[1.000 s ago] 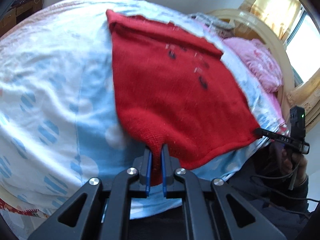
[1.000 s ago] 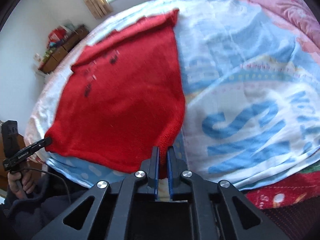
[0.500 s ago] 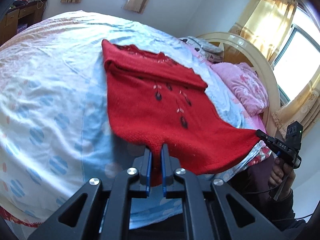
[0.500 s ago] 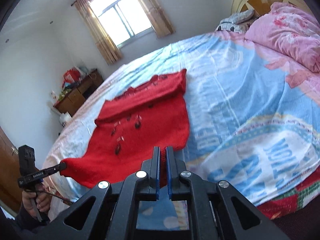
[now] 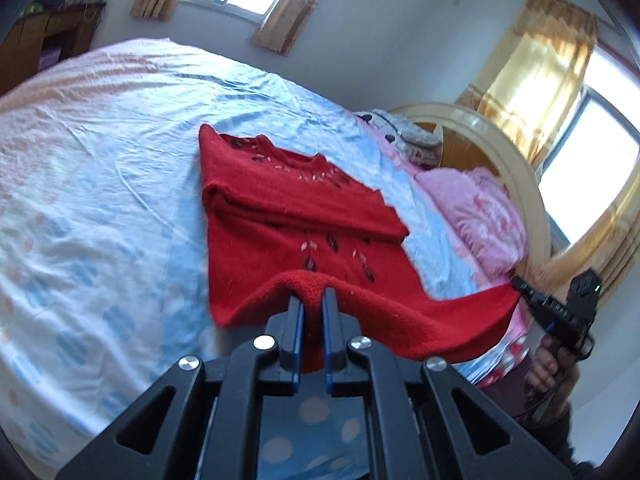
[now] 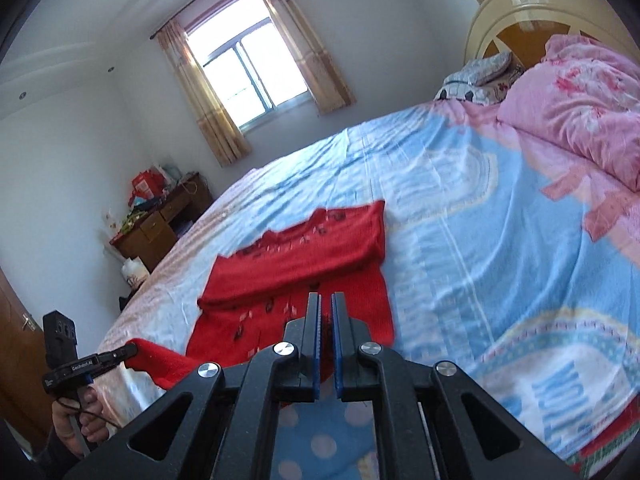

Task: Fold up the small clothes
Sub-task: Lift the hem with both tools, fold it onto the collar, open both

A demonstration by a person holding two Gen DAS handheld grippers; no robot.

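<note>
A: What is seen of the room?

B: A bedroom with white walls is shown. A curtained window (image 6: 248, 76) is set in the far wall, and a wooden desk (image 6: 160, 228) cluttered with small items is placed in the corner beside it. Most of both views is taken up by a bed covered with a light blue and pink printed sheet (image 5: 100, 168). A rounded cream headboard (image 5: 516, 164) is seen at one end, with a pink quilt (image 6: 580, 104) bunched just in front of it.

A: Where is the garment found?

B: A red knitted sweater (image 5: 296, 216) with small dark and pale leaf motifs is spread on the sheet near the bed's edge. Its sleeves are folded across the chest, forming a band below the collar. The hem is raised off the sheet and is stretched between the two grippers, while the collar end is left lying flat.

A: How are the jaws set?

B: The left gripper (image 5: 311, 304) is clamped on one corner of the hem; red knit is bunched between its blue-padded fingers (image 5: 297, 320). The right gripper (image 6: 327, 312) is clamped on the other corner, with red fabric pinched between its pads. In the left wrist view, the right gripper is seen at the far right, held in a hand (image 5: 550, 368), with its tip on the hem's corner. In the right wrist view, the left gripper is seen at the lower left, likewise gripped by a hand (image 6: 80, 420).
</note>
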